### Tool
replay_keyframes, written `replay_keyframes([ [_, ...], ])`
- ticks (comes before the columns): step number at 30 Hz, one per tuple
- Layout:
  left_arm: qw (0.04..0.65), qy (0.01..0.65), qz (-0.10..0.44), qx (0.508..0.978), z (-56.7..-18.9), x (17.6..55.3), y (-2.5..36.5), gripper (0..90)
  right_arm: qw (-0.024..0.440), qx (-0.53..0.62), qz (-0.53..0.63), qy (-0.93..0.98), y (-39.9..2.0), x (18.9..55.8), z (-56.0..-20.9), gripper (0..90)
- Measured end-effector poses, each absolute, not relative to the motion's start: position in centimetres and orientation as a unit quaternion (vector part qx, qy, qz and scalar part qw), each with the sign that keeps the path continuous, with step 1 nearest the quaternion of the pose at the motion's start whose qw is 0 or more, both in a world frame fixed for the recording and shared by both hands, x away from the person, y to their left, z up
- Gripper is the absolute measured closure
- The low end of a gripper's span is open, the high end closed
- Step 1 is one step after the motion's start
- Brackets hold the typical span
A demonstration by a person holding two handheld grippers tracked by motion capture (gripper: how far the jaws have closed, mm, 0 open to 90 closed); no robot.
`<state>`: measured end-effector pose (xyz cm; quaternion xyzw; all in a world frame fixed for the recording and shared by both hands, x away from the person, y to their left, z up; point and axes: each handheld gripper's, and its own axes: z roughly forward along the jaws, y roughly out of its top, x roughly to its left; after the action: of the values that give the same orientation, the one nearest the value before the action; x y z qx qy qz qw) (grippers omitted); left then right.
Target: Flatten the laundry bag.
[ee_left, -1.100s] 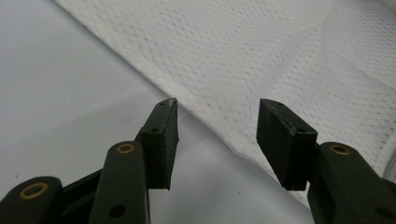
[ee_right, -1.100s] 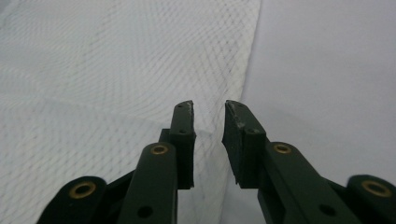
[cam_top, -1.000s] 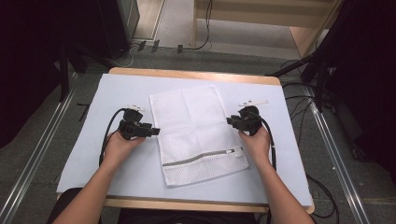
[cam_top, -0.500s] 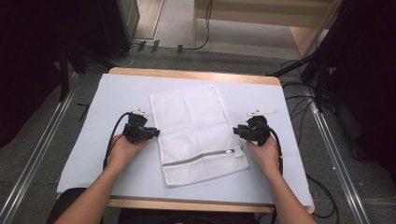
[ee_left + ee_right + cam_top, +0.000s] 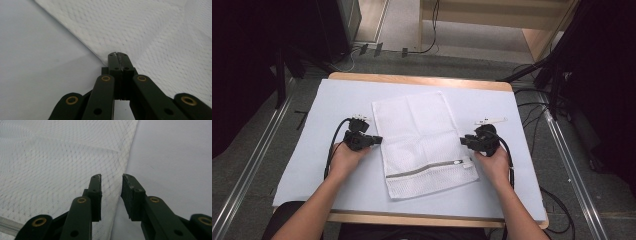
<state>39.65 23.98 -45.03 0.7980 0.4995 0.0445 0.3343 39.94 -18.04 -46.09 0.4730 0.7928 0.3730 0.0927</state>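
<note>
Flanking bag: my left gripper pressing together at edge, nothing clamped; right gripper straddling opposite edge, apart. Next, probably: pinching both edges.

Wide open pale tabletop left and right of the flat mesh bag, and along the far edge too. Only that bag fills the middle. A small white tag lies far right, just beyond the right tool.
</note>
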Motion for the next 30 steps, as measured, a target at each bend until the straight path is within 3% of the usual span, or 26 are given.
replay_keyframes([
  [6,0.34,0.505,0.04,0.792,-44.8,39.9,24.5,90.0,0.092,0.472,0.379,0.791,-18.1,39.9,-46.0,73.6],
  [14,0.335,0.504,0.037,0.795,-45.1,40.0,24.3,90.0,0.095,0.471,0.366,0.797,-17.4,40.5,-46.9,66.7],
  [17,0.334,0.505,0.036,0.795,-45.3,40.0,24.3,90.0,0.102,0.469,0.355,0.802,-17.2,40.5,-47.2,73.0],
  [21,0.333,0.507,0.035,0.794,-45.4,40.1,24.4,90.0,0.11,0.467,0.343,0.807,-17.1,40.5,-47.1,89.1],
  [30,0.34,0.511,0.041,0.789,-45.3,40.2,24.6,90.0,0.08,0.473,0.345,0.807,-17.0,40.3,-46.9,90.0],
])
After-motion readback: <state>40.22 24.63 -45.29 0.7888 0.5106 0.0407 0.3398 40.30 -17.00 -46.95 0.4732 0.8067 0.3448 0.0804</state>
